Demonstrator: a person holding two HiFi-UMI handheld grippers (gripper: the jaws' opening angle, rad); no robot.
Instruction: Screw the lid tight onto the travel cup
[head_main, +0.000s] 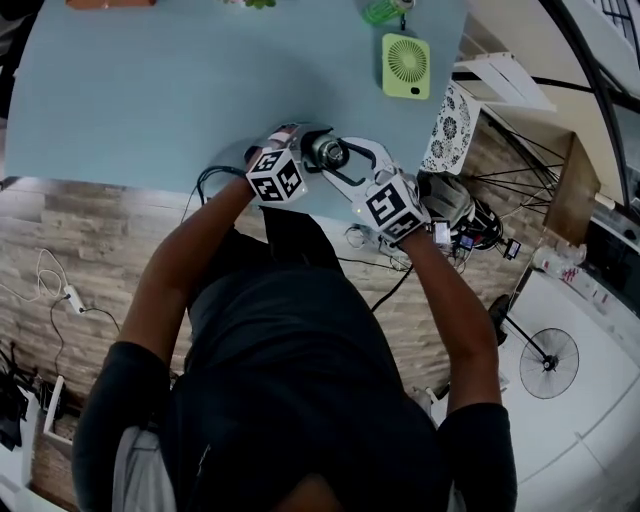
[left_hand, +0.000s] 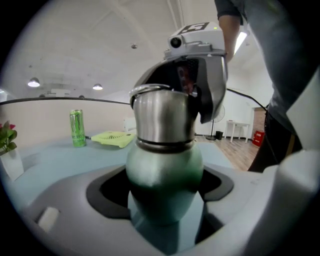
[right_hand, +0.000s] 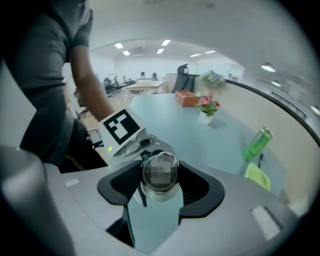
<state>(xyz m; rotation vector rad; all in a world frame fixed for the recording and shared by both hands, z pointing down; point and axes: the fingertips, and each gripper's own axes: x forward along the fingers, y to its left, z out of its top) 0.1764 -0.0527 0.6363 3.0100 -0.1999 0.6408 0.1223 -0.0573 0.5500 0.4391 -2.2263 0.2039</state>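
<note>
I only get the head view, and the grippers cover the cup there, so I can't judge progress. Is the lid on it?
Observer: Yes. In the left gripper view the steel lid sits upright on the green cup.
Operator: What grips the lid?
Observer: The right gripper, closed on its sides from above.
Operator: And the cup?
Observer: The left gripper clamps its green body.

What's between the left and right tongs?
The travel cup: left tongs clamp its green body, right tongs grip its lid. The head view shows it.
</note>
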